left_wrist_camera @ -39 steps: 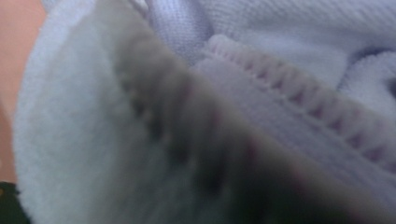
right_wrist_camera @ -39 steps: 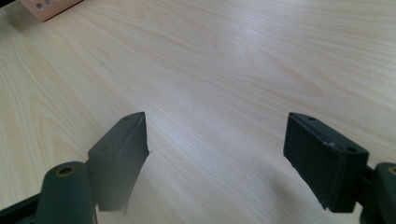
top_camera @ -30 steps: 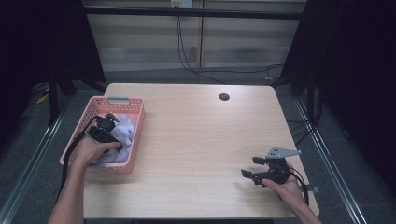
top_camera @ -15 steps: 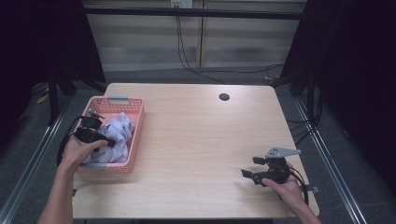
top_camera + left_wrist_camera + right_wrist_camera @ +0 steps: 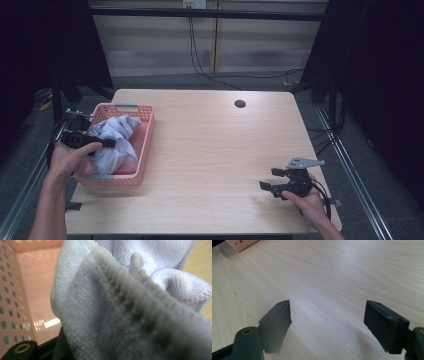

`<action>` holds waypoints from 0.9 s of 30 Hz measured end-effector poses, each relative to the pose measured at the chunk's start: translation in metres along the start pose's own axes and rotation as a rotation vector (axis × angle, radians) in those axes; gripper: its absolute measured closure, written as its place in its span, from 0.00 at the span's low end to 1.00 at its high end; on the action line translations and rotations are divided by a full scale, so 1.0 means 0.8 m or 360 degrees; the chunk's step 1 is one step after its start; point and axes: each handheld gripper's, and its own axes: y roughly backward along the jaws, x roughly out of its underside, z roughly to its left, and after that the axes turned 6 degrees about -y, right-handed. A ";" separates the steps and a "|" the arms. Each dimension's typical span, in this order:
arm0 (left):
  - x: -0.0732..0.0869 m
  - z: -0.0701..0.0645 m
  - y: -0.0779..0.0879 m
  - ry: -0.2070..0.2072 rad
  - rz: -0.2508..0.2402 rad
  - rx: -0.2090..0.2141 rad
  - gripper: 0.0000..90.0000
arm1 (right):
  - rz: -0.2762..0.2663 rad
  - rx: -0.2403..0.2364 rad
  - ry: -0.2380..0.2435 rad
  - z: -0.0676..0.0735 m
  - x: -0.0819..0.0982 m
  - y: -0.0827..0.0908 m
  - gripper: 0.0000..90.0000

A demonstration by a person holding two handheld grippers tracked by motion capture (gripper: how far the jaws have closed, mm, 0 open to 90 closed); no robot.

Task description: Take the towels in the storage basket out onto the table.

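A pale lilac cloth [image 5: 114,136] lies bunched in a pink perforated basket [image 5: 145,145] at the table's left. My left gripper [image 5: 95,143] hangs over the basket's left rim; its jaws have just been closing and now pinch the cloth. In the left gripper view the cloth's stitched hem [image 5: 130,302] hangs right in front of the camera and hides the jaws, with the basket wall [image 5: 15,290] behind. My right gripper [image 5: 268,187] rests at the table's front right. Its jaws [image 5: 327,325] stand wide apart over bare wood, holding nothing.
The light wooden table [image 5: 215,145] has a round cable hole [image 5: 240,103] near its far edge. A corner of the pink basket [image 5: 239,243] shows far off in the right gripper view. Dark floor and metal rails flank both table sides.
My left gripper has drawn left and upward from inside the basket, closing on the cloth and pulling it up into a taller heap. The right hand has stayed still.
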 end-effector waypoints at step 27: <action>-0.014 -0.015 0.063 -0.0093 -0.0197 0.0021 0.58 | 0.0007 0.0002 -0.0017 -0.003 -0.001 0.003 0.22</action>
